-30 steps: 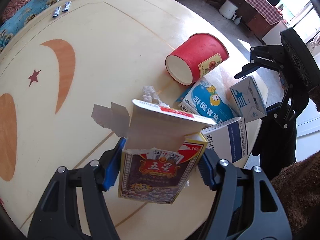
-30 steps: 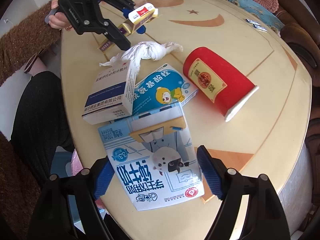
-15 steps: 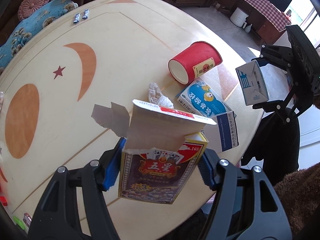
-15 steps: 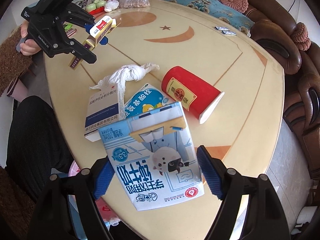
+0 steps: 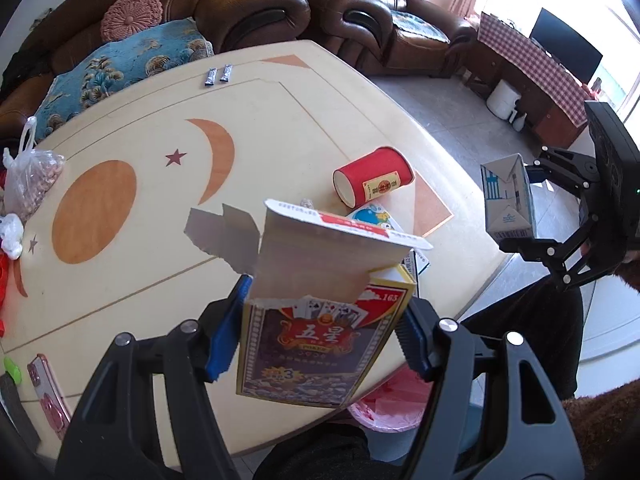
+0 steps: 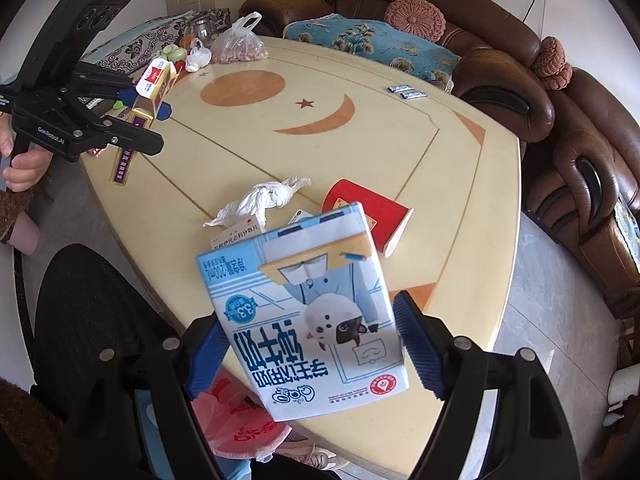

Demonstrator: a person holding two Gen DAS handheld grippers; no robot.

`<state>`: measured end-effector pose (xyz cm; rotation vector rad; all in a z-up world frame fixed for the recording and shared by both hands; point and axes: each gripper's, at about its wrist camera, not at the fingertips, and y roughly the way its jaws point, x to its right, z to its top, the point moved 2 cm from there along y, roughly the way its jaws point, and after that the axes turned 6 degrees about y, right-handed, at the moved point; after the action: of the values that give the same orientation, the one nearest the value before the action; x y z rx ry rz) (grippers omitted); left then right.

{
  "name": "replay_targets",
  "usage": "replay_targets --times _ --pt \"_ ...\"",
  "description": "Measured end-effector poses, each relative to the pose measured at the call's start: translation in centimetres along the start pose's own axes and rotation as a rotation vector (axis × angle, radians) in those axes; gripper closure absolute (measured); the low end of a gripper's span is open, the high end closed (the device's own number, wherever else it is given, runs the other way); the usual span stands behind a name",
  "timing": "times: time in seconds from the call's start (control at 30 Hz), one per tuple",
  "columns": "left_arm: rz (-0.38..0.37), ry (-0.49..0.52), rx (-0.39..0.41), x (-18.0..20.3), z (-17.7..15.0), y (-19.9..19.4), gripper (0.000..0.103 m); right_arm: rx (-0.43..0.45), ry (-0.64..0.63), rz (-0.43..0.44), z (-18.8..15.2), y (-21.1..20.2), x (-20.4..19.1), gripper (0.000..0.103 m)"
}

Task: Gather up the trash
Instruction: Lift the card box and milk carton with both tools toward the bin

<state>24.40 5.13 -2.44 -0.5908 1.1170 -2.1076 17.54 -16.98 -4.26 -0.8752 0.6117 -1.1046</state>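
My left gripper (image 5: 320, 340) is shut on an open playing-card box (image 5: 316, 344) with its torn flap up, held high above the table; it also shows in the right wrist view (image 6: 150, 92). My right gripper (image 6: 316, 348) is shut on a blue and white milk carton (image 6: 308, 312), seen too in the left wrist view (image 5: 506, 198). On the table lie a red paper cup (image 5: 374, 180) on its side, a crumpled tissue (image 6: 260, 200), a blue medicine box (image 5: 372, 218) and a white medicine box (image 6: 240, 232). A bin with a pink bag (image 6: 236, 424) stands below the table edge.
The round cream table (image 5: 140, 248) has orange moon and star inlays. Two small sachets (image 5: 218, 76) lie at its far side. A bag of nuts (image 5: 28, 176), a phone (image 5: 48, 392) and small items sit at the left. Brown sofas (image 5: 320, 4) ring the table.
Both grippers have risen well above the table with their boxes. The milk carton has left the tabletop and now hangs beyond the table's edge.
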Motion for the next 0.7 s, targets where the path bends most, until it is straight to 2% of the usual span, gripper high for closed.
replay_targets --times 0.17,0.47,0.7 --pt "0.047 -0.044 0.058 1.9 -1.4 -3.0 0.037 0.055 0.022 -0.059 -0.3 -3.2 -1.3 0.027" --pt "0.122 -0.049 0.128 6.6 -4.8 -5.7 0.037 0.116 0.042 -0.071 -2.4 -7.6 -4.0 0.027" --pt "0.105 -0.039 0.131 9.3 -7.6 -5.4 0.037 0.135 0.064 -0.078 -4.6 -9.4 -5.2 0.027"
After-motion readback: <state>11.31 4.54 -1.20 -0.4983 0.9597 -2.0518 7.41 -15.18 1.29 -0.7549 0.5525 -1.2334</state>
